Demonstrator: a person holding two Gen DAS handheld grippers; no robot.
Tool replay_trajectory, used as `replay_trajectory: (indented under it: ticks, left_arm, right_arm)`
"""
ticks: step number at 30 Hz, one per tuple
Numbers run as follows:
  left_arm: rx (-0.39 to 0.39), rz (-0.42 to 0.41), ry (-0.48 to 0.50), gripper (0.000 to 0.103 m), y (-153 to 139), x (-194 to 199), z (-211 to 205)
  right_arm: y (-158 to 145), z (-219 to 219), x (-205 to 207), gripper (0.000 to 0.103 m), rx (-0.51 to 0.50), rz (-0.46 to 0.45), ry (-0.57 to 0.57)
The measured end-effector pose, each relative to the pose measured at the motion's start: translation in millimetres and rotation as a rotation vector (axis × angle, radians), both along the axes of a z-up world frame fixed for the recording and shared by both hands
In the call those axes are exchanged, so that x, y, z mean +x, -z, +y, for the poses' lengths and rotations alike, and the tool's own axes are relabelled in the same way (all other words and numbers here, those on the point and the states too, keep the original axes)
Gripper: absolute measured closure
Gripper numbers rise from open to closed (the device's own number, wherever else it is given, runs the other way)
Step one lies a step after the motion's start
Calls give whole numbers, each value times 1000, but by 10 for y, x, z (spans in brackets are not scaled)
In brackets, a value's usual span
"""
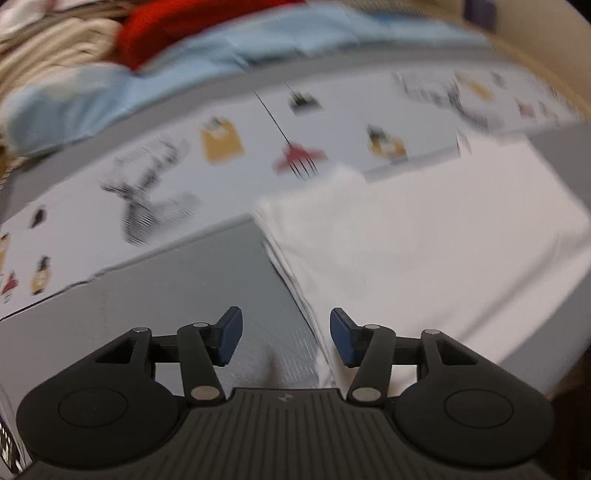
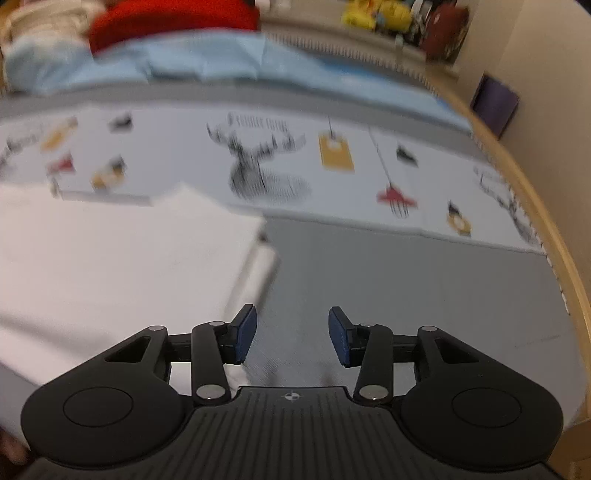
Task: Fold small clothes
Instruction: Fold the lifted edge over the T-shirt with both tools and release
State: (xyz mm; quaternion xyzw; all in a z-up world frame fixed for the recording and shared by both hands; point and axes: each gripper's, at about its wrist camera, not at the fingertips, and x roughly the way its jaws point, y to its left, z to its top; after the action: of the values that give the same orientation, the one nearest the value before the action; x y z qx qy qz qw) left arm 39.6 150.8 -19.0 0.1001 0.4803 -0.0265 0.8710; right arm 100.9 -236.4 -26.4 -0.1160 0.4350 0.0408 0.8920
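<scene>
A folded white garment (image 1: 424, 240) lies flat on the grey surface (image 1: 184, 295). It also shows in the right wrist view (image 2: 110, 258). My left gripper (image 1: 286, 338) is open and empty, low over the garment's left edge. My right gripper (image 2: 291, 336) is open and empty, just off the garment's right edge, over the grey surface (image 2: 406, 288). Both views are motion blurred.
A white printed cloth with deer and rake pictures (image 1: 229, 147) (image 2: 266, 166) lies behind the garment. Further back are a light blue cloth (image 2: 207, 62), a red garment (image 2: 170, 18) and cream clothes (image 1: 55, 48). A wooden rim (image 2: 546, 221) bounds the right side.
</scene>
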Motion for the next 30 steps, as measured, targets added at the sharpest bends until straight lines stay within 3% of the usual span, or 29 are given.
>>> replay_trajectory:
  ticks: [4, 8, 11, 13, 15, 25, 30]
  left_arm:
    - [-102, -104, -70, 35, -523, -217, 120]
    - [-170, -177, -102, 26, -860, -452, 189]
    - [-208, -216, -147, 25, -852, -606, 239]
    - [-209, -221, -186, 25, -838, -646, 267]
    - [-245, -260, -208, 25, -861, -686, 313]
    - [-272, -252, -230, 25, -815, -664, 482]
    - [-295, -252, -266, 25, -791, -678, 651]
  right_arm:
    - [-154, 254, -164, 58, 71, -76, 1]
    - [-194, 622, -346, 58, 137, -111, 5]
    - [-198, 980, -476, 59, 185, -116, 0]
    - [-155, 1239, -579, 69, 232, -88, -20]
    - [-60, 1493, -640, 98, 272, -55, -61]
    - [279, 2679, -816, 99, 248, -18, -338]
    - [445, 3215, -981, 99, 231, 18, -540]
